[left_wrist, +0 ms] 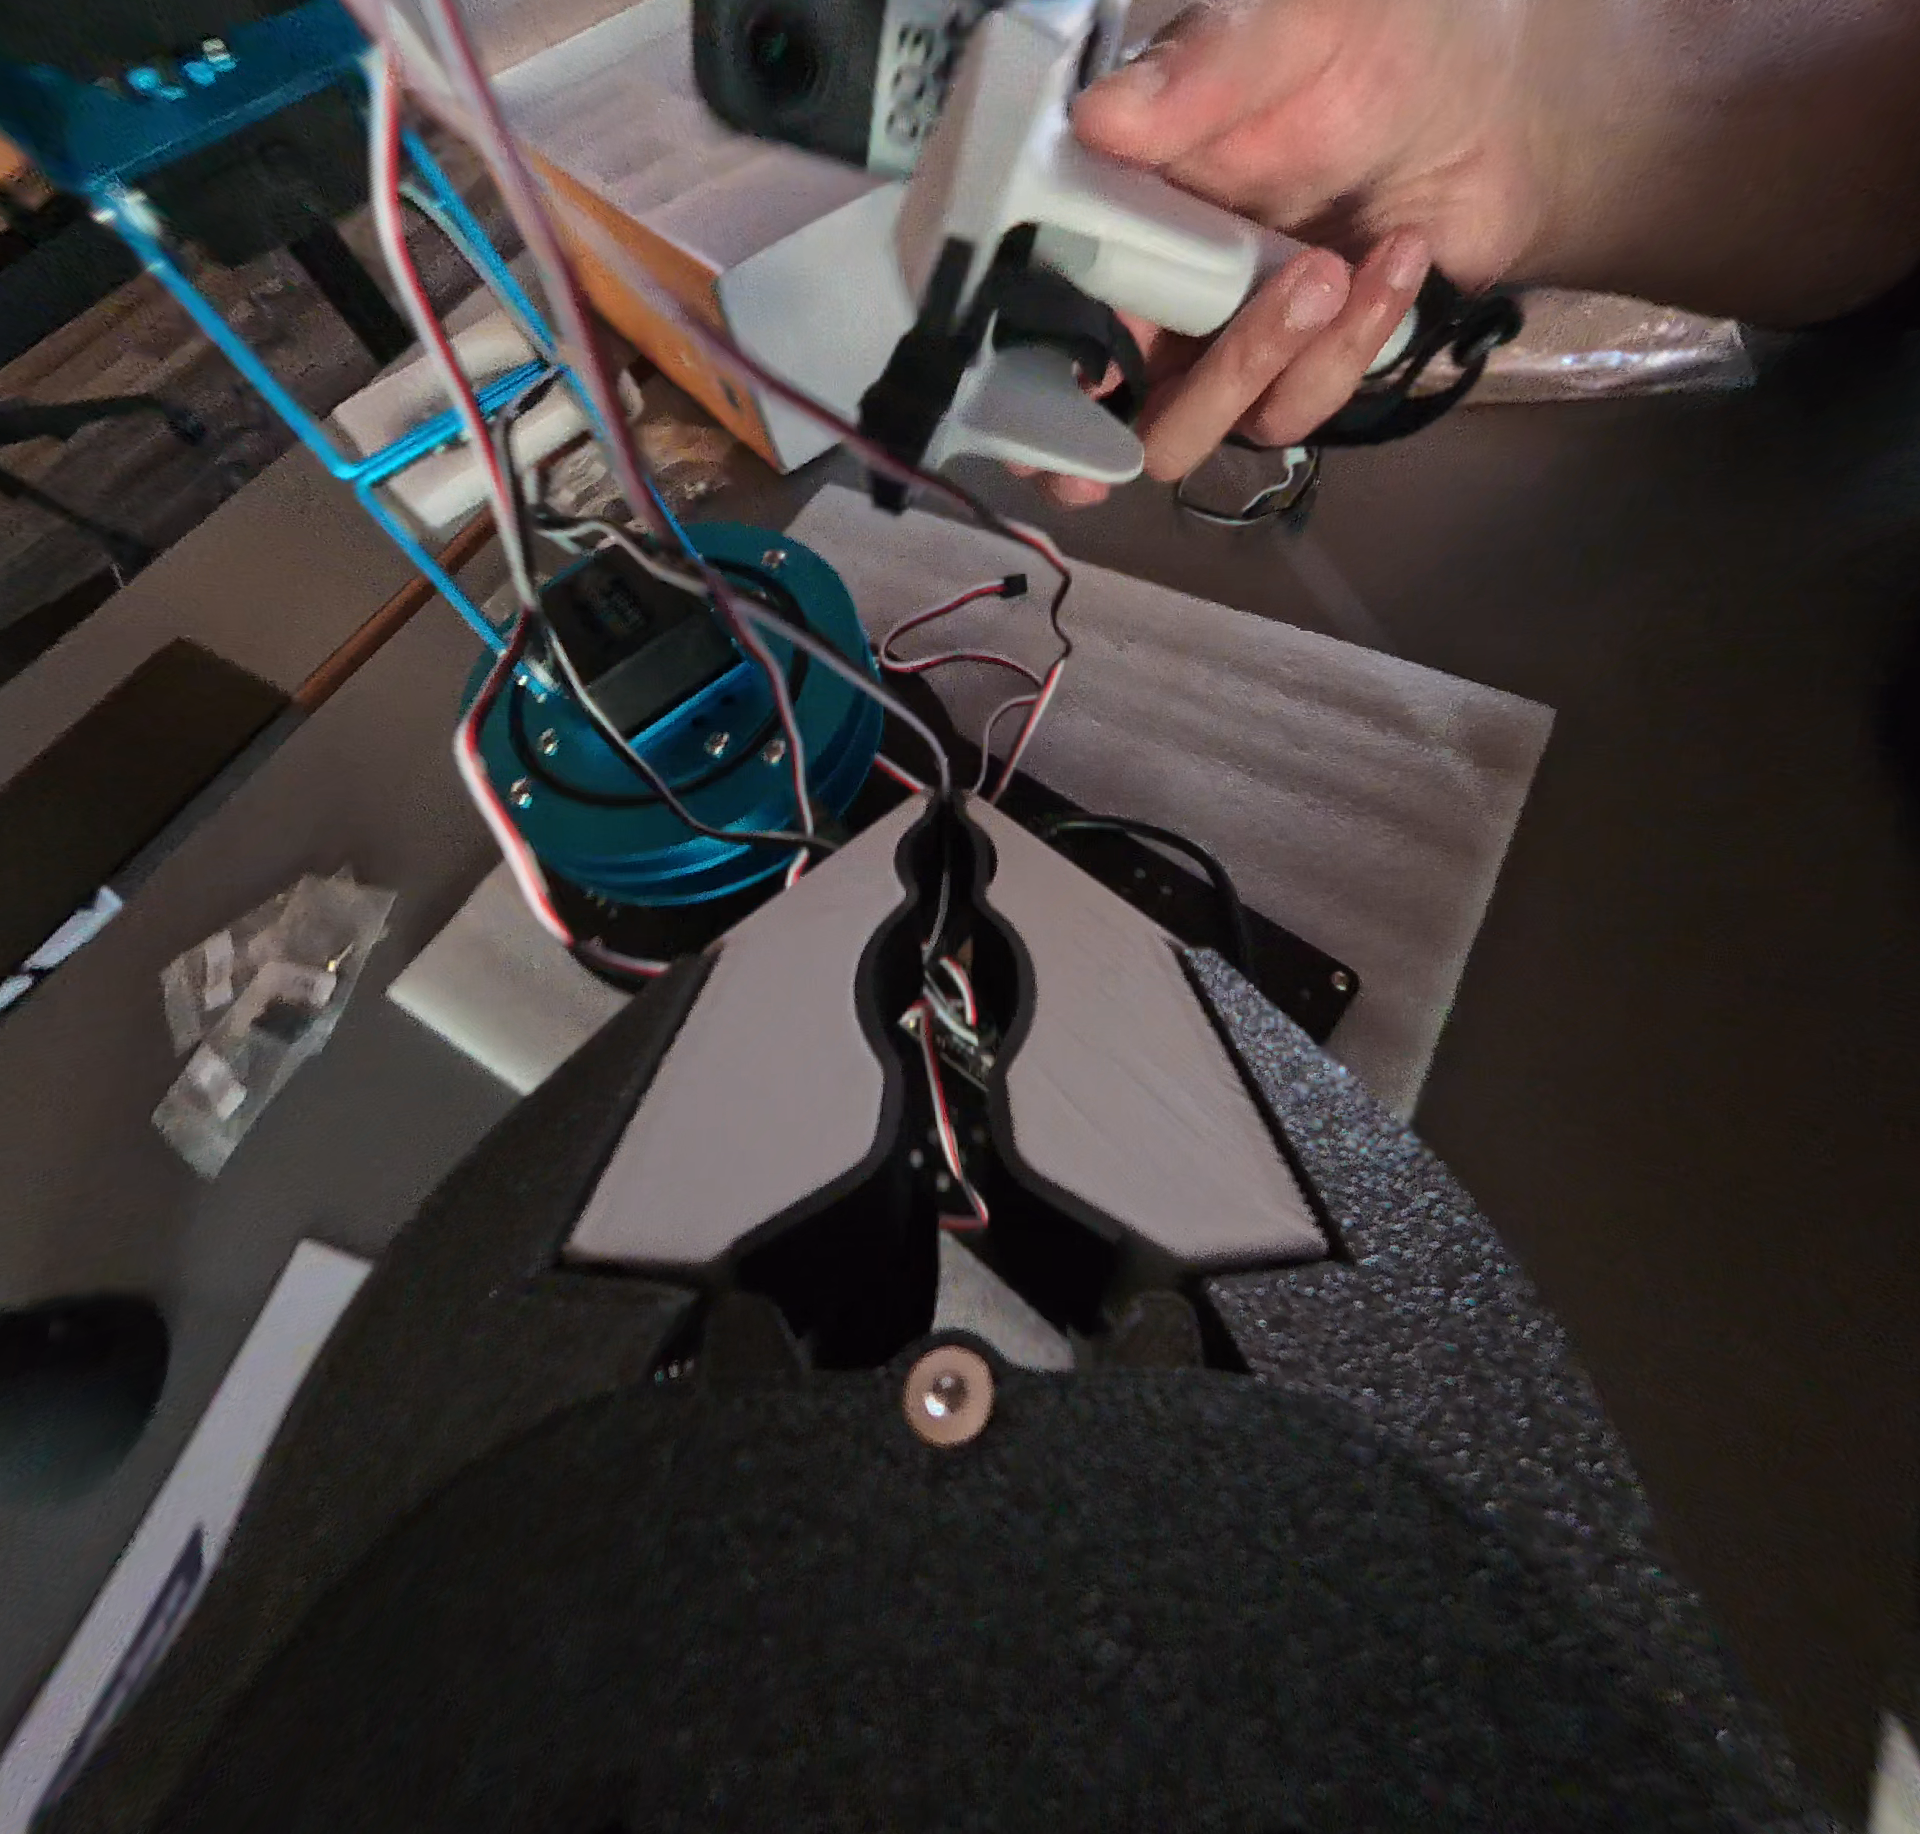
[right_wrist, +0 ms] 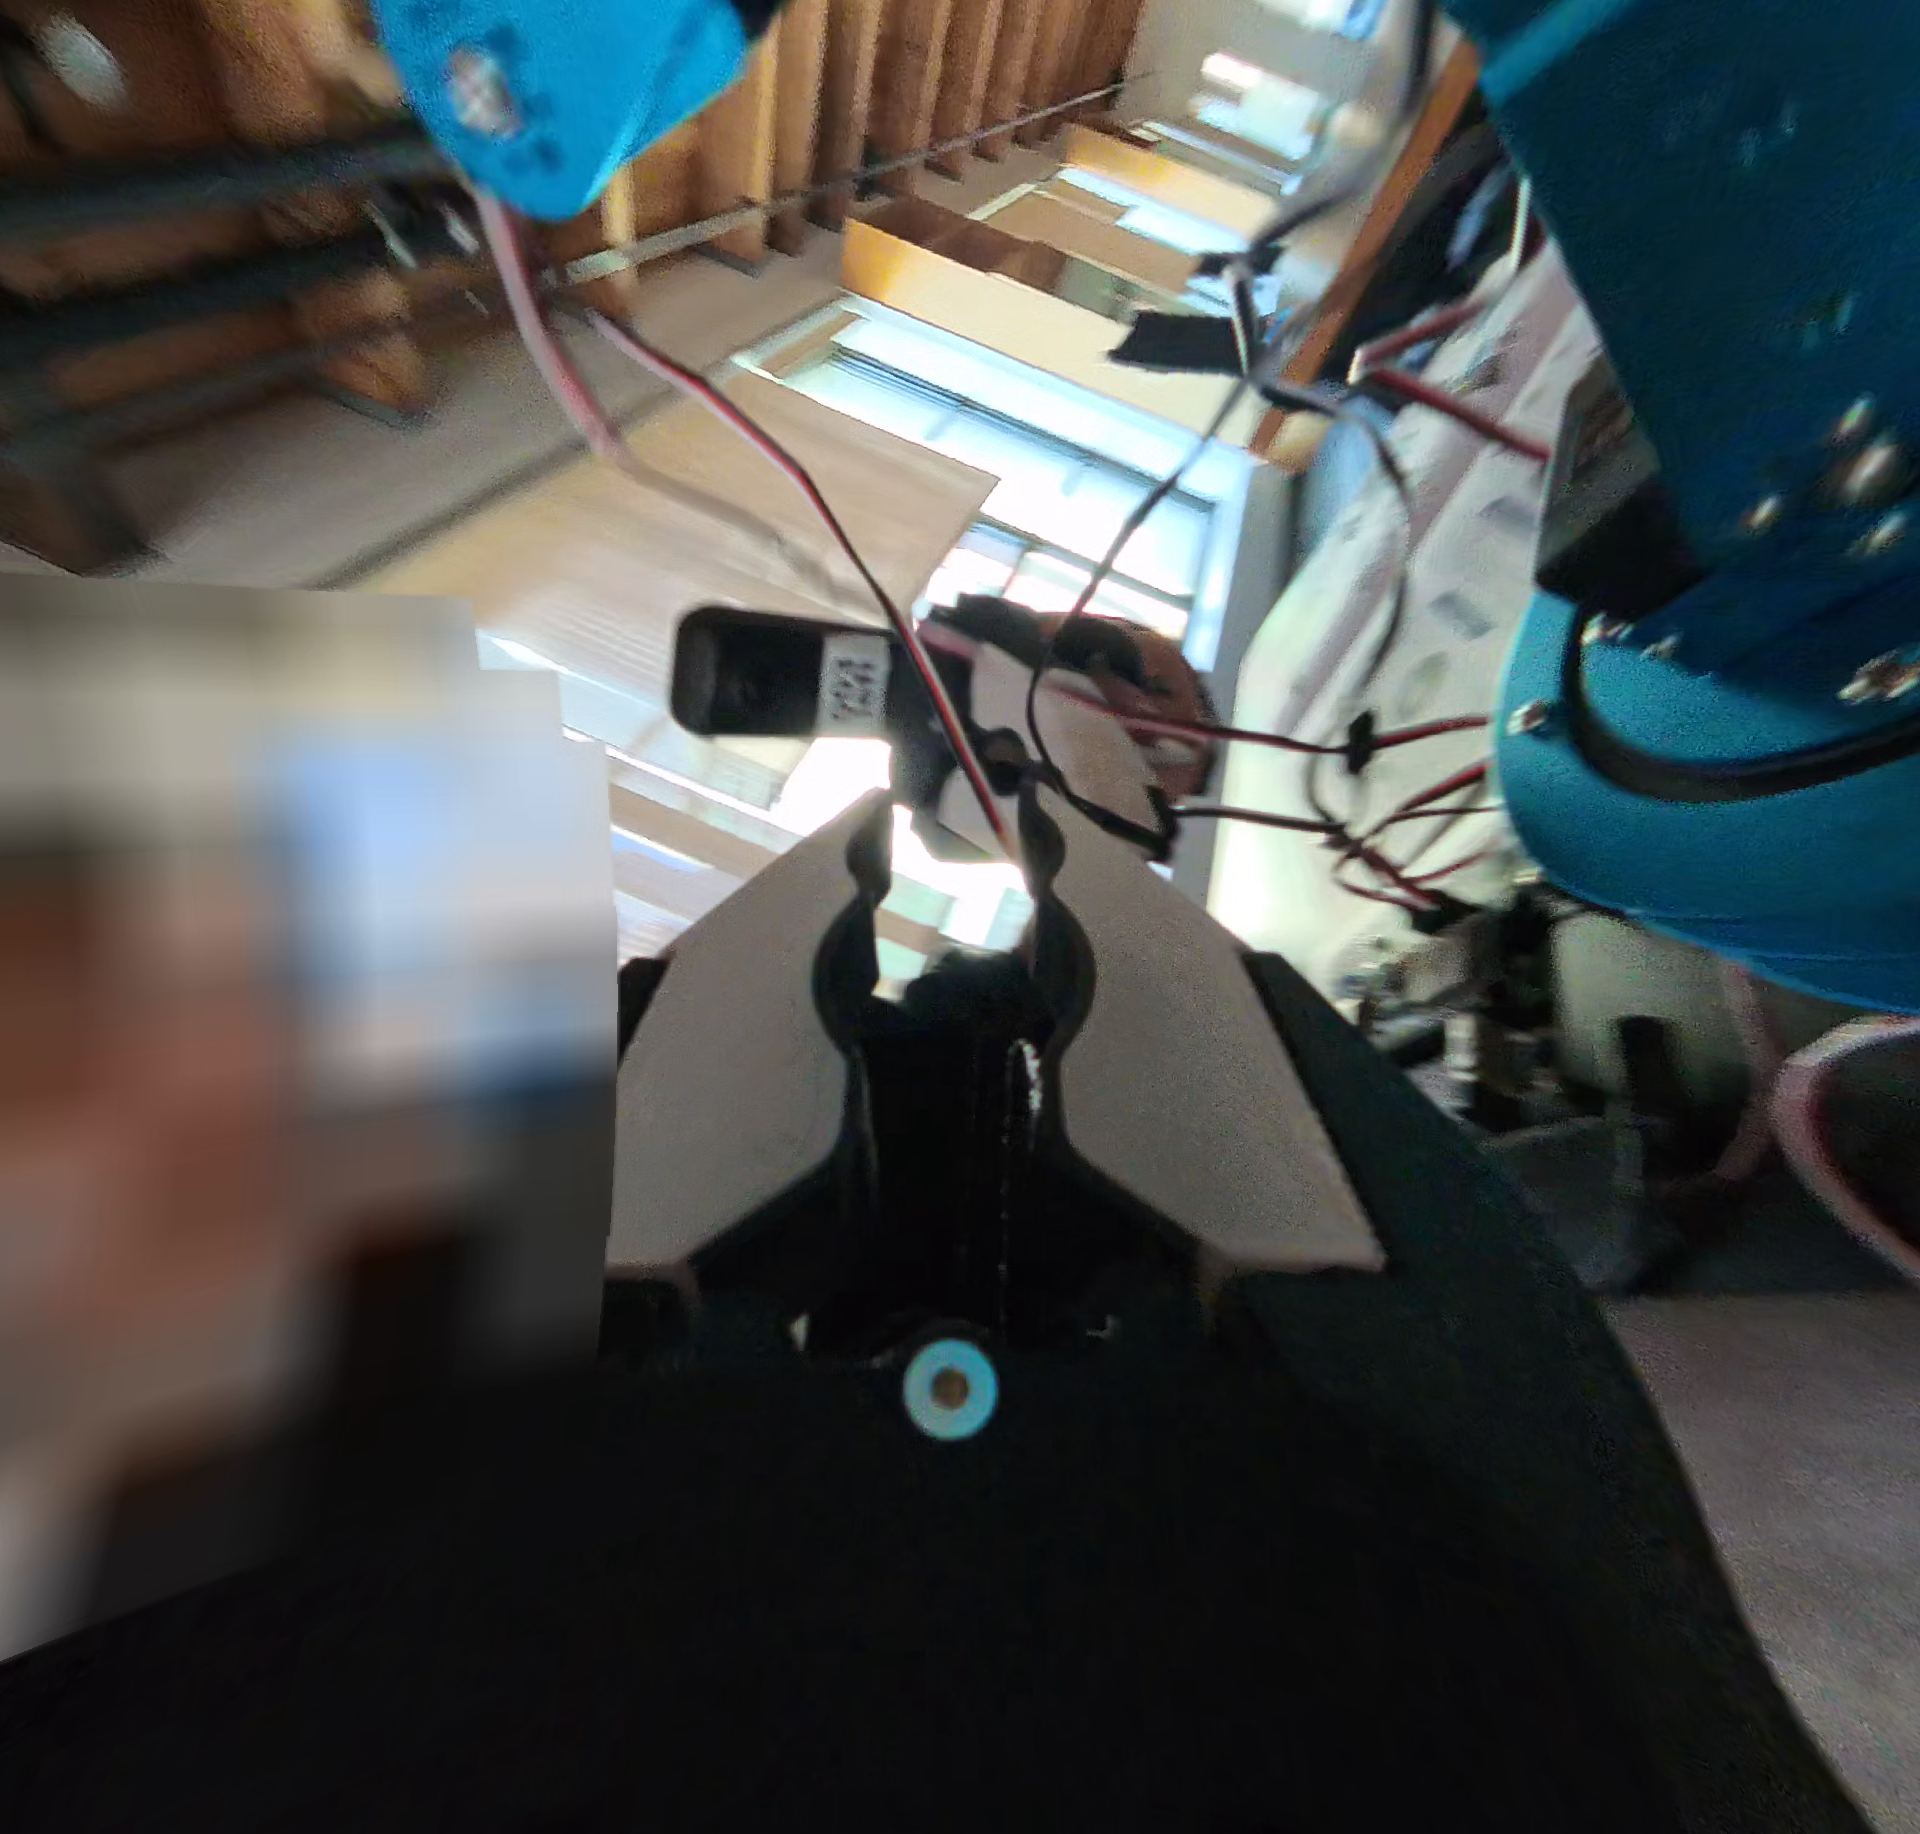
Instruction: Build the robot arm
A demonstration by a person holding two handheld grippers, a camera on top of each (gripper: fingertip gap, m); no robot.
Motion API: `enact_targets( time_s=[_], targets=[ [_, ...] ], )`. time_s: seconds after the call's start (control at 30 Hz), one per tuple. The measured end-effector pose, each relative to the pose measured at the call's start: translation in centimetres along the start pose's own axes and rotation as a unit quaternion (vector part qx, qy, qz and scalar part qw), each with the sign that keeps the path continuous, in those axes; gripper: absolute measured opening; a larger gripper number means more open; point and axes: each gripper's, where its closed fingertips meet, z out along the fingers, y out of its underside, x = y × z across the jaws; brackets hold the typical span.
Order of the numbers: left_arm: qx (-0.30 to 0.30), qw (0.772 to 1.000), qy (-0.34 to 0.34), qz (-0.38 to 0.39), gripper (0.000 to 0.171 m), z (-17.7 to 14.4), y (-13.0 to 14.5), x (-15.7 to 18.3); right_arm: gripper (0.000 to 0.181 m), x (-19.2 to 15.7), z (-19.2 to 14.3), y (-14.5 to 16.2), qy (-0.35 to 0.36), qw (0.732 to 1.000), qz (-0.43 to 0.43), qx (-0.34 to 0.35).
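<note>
1. Grey foam sheet covers a cluttered work table where a small blue metal robot arm kit stands, its round blue base on a black plate.

2. Nearest the lens, the left gripper points down at the foot of that base, its jaws almost closed, tips nearly touching, with a bundle of red, white and black wires running through the narrow gap between them; whether they pinch the bundle cannot be told.

3. Just beyond and to the left of those tips sits the base, the arm's thin blue frame rising up and away toward the upper left.

4. Farther off, a bare hand holds the white handle of the right gripper above the foam.

5. Seen from its own camera, tilted and blurred, the right gripper is slightly open, a red-and-black wire crossing at its tips; contact cannot be told.

6. A clear bag of small parts lies to the left.
</note>
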Motion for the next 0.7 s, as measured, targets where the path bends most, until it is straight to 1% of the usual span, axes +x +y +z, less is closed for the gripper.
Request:
enact_targets(
  time_s=[0.03,0.07,0.1,0.13,0.2,0.23,0.27,0.3,0.33,0.4,0.43,0.47,0.53,0.57,0.63,0.67,0.7],
  targets=[
    [-0.001,1.000,-0.001,-0.016,0.000,-0.8,0.1,-0.1,0.027,0.0,-0.4,0.2,0.025,0.998,-0.047,-0.014],
    [-0.006,0.999,0.003,-0.037,0.000,-1.6,0.3,-0.1,0.034,0.2,-0.7,0.9,0.052,0.993,-0.100,-0.043],
    [-0.012,0.998,0.006,-0.058,0.000,-2.2,0.5,-0.2,0.044,1.2,-0.8,1.9,0.095,0.979,-0.159,-0.085],
    [-0.015,0.996,0.003,-0.083,0.000,-2.6,0.6,-0.4,0.048,2.4,-1.0,3.0,0.132,0.959,-0.216,-0.128],
    [-0.019,0.989,0.024,-0.142,0.000,-3.2,0.9,-0.3,0.040,5.2,-1.3,4.2,0.210,0.914,-0.291,-0.187],
    [-0.014,0.984,0.035,-0.172,0.000,-3.5,0.9,-0.2,0.032,6.1,-1.4,4.3,0.243,0.893,-0.320,-0.203],
    [-0.013,0.979,0.044,-0.200,0.000,-3.6,1.0,-0.2,0.016,6.8,-1.5,4.2,0.271,0.872,-0.347,-0.212],
    [-0.014,0.973,0.052,-0.224,0.000,-3.9,1.3,-0.2,0.006,7.4,-1.9,3.6,0.306,0.852,-0.369,-0.213],
    [-0.010,0.968,0.059,-0.245,0.000,-4.1,1.4,-0.3,0.000,8.0,-2.8,2.5,0.353,0.827,-0.386,-0.205],
    [-0.001,0.957,0.097,-0.275,0.000,-4.9,1.4,-0.1,0.000,8.5,-6.1,-1.1,0.462,0.760,-0.426,-0.166],
    [0.003,0.949,0.125,-0.289,0.000,-5.4,1.3,0.1,0.000,7.9,-7.9,-3.0,0.503,0.727,-0.447,-0.138],
    [0.006,0.942,0.145,-0.303,0.000,-5.7,1.3,0.0,0.000,7.1,-9.4,-4.3,0.528,0.701,-0.464,-0.115],
    [0.015,0.921,0.203,-0.332,0.000,-6.2,0.7,-0.1,0.000,5.8,-11.3,-5.6,0.557,0.668,-0.484,-0.097],
    [0.020,0.910,0.233,-0.341,0.000,-6.4,0.3,0.0,0.000,5.5,-12.6,-6.1,0.587,0.640,-0.488,-0.091],
    [0.012,0.895,0.281,-0.345,0.000,-6.4,0.4,0.0,0.000,4.8,-16.2,-7.1,0.659,0.567,-0.489,-0.079],
    [0.002,0.892,0.296,-0.342,0.000,-6.3,0.8,0.0,0.000,4.8,-17.2,-6.7,0.671,0.566,-0.474,-0.073],
    [-0.003,0.889,0.308,-0.340,0.000,-6.1,1.0,0.0,0.000,5.4,-17.0,-5.7,0.657,0.604,-0.445,-0.072]
  ],
)
